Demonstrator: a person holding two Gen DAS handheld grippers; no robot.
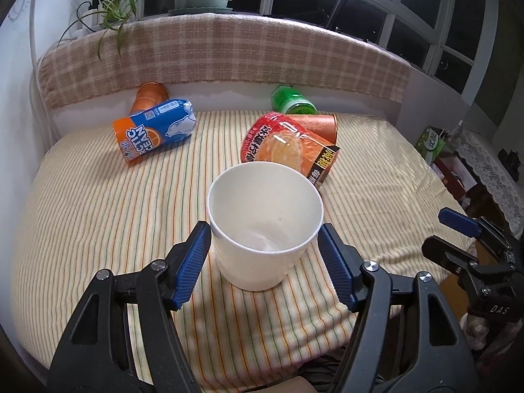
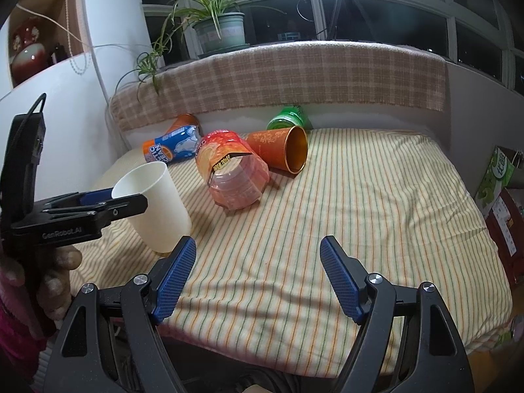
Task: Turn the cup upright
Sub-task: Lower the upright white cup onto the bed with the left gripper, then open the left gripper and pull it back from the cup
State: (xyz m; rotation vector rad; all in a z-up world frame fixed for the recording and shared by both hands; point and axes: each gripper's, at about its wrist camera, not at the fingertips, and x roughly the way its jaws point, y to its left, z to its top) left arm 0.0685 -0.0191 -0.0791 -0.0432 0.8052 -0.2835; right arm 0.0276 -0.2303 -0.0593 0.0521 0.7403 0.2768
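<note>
Striped cloth (image 2: 327,203): one white cup (image 1: 265,222) upright between spread left claw (image 1: 263,249) pads; five containers toppled; right claw (image 2: 258,258) open, empty.

A striped bedsheet (image 2: 327,213) meets a plaid-draped ledge (image 2: 294,78) under dark windows (image 2: 409,23).

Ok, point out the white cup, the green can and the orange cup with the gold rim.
white cup (image 1: 262,262), left wrist view, outer wall.
green can (image 1: 290,100), left wrist view, side.
orange cup (image 2: 271,147), right wrist view, patterned side.

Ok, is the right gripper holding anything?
No, the right gripper is open and empty above the striped cloth; only the left gripper brackets the white cup.
</note>
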